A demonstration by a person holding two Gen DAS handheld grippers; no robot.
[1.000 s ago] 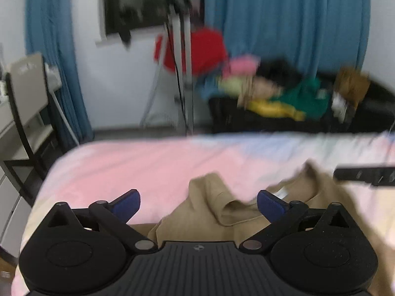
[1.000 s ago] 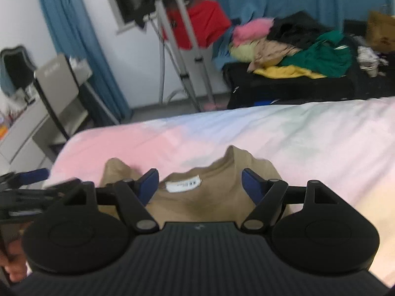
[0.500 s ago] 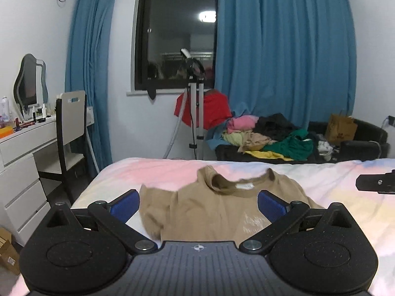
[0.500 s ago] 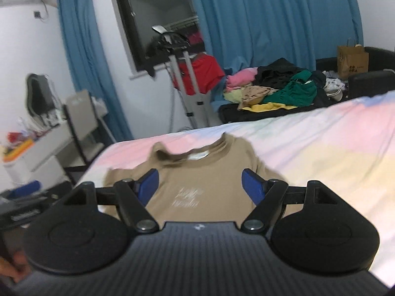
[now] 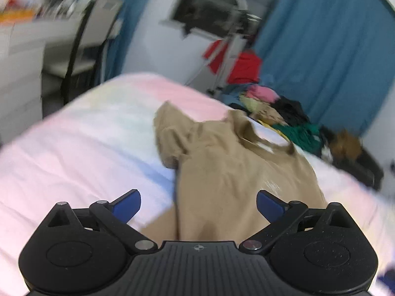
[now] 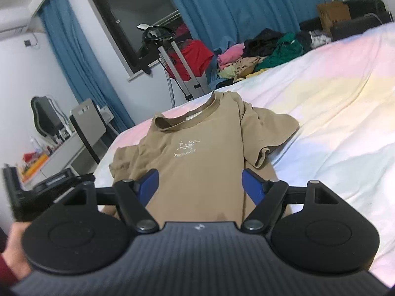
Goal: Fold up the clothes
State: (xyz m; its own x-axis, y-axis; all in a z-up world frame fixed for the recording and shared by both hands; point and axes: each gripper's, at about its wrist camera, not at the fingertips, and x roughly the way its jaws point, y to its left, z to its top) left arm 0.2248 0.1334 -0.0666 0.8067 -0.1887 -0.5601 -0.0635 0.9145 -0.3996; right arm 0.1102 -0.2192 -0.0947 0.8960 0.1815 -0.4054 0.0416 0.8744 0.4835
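A tan T-shirt [image 6: 197, 157] with a white chest logo lies face up on the pastel bedsheet [image 6: 333, 113], collar toward the far end and both sleeves crumpled. My right gripper [image 6: 200, 186] hovers open over the shirt's lower body, nothing between its blue pads. In the blurred left wrist view the same T-shirt [image 5: 234, 167] lies ahead, its left sleeve bunched. My left gripper [image 5: 198, 206] is open above the shirt's lower left side, holding nothing. The left gripper's body [image 6: 47, 192] and a hand [image 6: 14, 251] show at the right view's left edge.
A pile of coloured clothes [image 6: 261, 54] sits on a dark couch beyond the bed. A garment steamer stand [image 6: 172, 56] with a red garment stands by the window. A white desk and chair [image 6: 86, 123] are left of the bed. Bare sheet [image 5: 74, 148] spreads left of the shirt.
Both grippers have tilted and shifted over the shirt. The left view swung left and down toward the shirt's left side; the right view drew closer over the lower body. Both stay open.
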